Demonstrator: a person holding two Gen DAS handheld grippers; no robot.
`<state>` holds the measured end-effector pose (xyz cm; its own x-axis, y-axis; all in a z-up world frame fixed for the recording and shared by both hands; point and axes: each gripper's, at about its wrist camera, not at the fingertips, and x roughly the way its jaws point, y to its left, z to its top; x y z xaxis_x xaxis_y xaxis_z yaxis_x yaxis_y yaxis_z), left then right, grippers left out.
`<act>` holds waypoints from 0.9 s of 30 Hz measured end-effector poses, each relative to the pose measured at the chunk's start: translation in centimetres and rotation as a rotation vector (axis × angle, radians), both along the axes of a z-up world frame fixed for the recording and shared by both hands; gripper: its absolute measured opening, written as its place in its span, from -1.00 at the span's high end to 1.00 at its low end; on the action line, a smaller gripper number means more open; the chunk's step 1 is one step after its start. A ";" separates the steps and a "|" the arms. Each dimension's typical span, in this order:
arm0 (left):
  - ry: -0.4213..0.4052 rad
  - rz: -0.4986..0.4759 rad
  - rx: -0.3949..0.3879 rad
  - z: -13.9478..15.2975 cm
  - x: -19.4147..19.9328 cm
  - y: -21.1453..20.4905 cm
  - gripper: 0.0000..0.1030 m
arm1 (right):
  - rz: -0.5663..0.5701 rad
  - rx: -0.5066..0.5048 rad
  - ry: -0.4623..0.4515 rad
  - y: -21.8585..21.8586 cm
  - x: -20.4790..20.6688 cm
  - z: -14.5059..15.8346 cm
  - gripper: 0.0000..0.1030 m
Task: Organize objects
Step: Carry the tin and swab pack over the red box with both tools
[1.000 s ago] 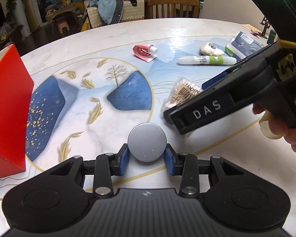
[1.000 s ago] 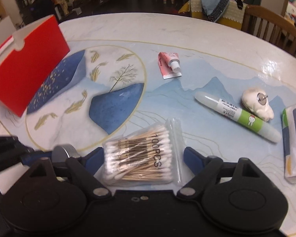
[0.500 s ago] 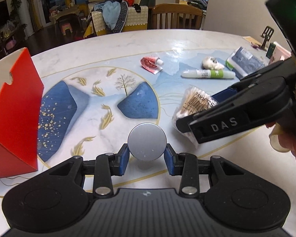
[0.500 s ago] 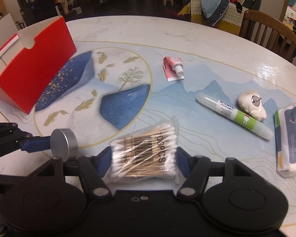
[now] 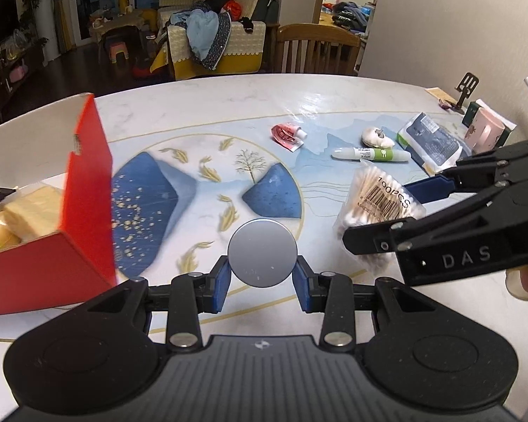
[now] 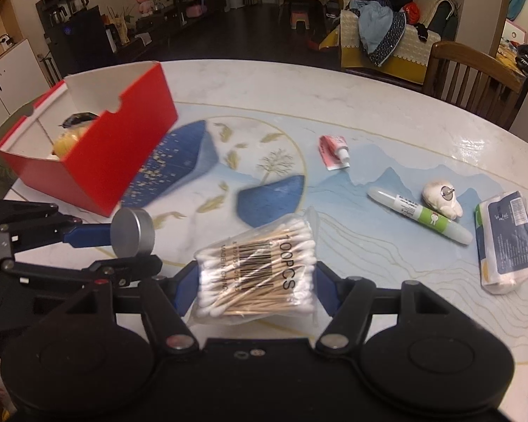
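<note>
The left gripper (image 5: 262, 283) has its blue pads clamped on a round silver tin (image 5: 262, 253), flat lid facing up and out, held clear of the table (image 5: 200, 105). Just to its right, the right gripper (image 6: 255, 293) is closed on a clear bag of cotton swabs (image 6: 260, 269) — the bag bulges between the pads, barcode and "100PCS" print on top — and it too is off the surface. On the left side of the table stands an open red box (image 6: 98, 154) with yellow packets (image 5: 28, 211) already lying inside. Farther off to the right, spread over the painted tabletop, lie a small red-and-white tube (image 6: 334, 151), a white-and-green pen-shaped stick (image 6: 419, 214), a cream-coloured shell-like lump with a metal ring (image 6: 441, 198) just beyond the stick, and a pack of tissues (image 6: 508, 239) at the right edge. A wooden chair (image 5: 316, 49) stands at the far side of the table.
</note>
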<state>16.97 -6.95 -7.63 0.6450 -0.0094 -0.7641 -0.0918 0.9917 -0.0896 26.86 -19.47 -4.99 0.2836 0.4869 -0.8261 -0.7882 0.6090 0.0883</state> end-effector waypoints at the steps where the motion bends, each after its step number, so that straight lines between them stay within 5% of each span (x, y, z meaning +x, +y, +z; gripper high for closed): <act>1: -0.002 -0.004 -0.005 0.3 -0.4 0.4 0.29 | 0.000 0.002 -0.002 0.2 -0.5 0.3 -0.29; 27: 0.001 -0.034 -0.041 4.6 -8.5 17.0 0.29 | 0.057 0.046 -0.044 13.1 -10.6 5.1 -0.29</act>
<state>8.45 10.01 -3.01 0.6432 -0.0628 -0.7631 -0.0583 0.9897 -0.1305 16.22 -6.38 0.08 0.2897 0.5404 -0.7900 -0.8254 0.5589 0.0797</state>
